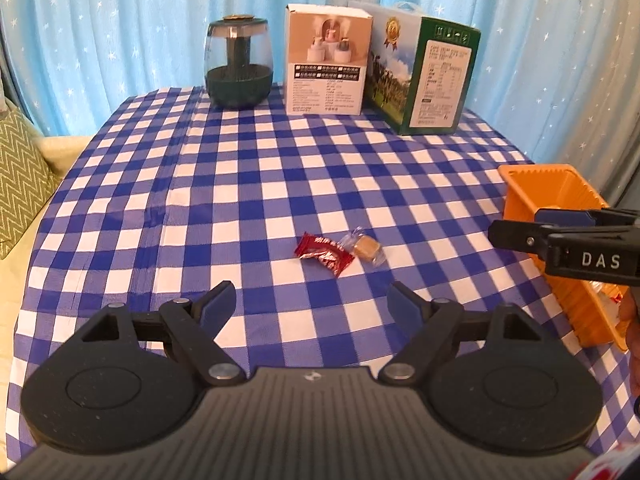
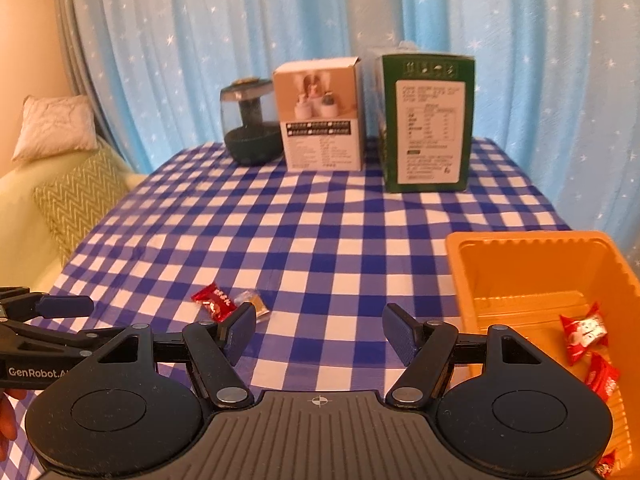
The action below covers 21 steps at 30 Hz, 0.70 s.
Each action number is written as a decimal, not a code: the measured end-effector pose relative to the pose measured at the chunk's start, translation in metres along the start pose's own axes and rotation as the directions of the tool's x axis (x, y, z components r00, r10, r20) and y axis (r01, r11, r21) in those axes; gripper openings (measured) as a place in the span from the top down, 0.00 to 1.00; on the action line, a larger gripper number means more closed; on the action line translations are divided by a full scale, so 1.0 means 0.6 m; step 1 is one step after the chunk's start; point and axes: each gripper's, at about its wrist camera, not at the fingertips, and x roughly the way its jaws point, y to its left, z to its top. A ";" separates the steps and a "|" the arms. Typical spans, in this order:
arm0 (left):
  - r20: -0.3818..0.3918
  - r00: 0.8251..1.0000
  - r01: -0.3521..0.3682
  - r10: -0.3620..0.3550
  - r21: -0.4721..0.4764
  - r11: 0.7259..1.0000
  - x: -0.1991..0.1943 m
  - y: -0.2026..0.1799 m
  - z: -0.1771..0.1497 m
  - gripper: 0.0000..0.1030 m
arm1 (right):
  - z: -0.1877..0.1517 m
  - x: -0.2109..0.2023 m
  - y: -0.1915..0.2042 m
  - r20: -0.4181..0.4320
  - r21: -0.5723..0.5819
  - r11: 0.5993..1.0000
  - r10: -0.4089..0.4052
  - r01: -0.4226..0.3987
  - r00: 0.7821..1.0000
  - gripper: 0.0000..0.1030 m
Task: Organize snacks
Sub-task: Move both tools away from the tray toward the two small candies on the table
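In my left wrist view, my left gripper sits at the bottom centre with its blue-padded jaws spread wide and nothing between them. Just above it, on the blue-and-white checked tablecloth, lie two loose snacks touching each other: a red foil-wrapped candy and, to its right, a brown cube-shaped sweet in clear wrapping. At the right edge I see the orange ribbed plastic tray, with my right gripper reaching in front of it; from this view its jaws look parted and empty.

In my right wrist view, the right gripper's jaws stand open at the bottom centre, holding nothing. The two loose snacks appear just above its left finger, apart from the tray. The tray fills the lower right, and several red-and-white wrapped candies lie inside it along its right side.

Across the top of both views, at the table's far edge, stand a dark green glass-domed humidifier, a white cardboard box and a green carton, before a pale blue starred curtain.
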 end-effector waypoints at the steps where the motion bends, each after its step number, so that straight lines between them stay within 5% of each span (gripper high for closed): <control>1: -0.003 1.000 -0.004 0.004 -0.002 1.000 0.002 0.002 -0.002 0.21 | 0.000 0.006 0.001 -0.008 -0.003 1.000 0.005 -0.005 1.000 0.32; 21: -0.054 0.998 -0.021 0.023 0.026 0.999 0.065 0.021 0.009 0.21 | -0.010 0.101 0.035 -0.081 -0.113 0.988 0.097 -0.106 0.992 0.33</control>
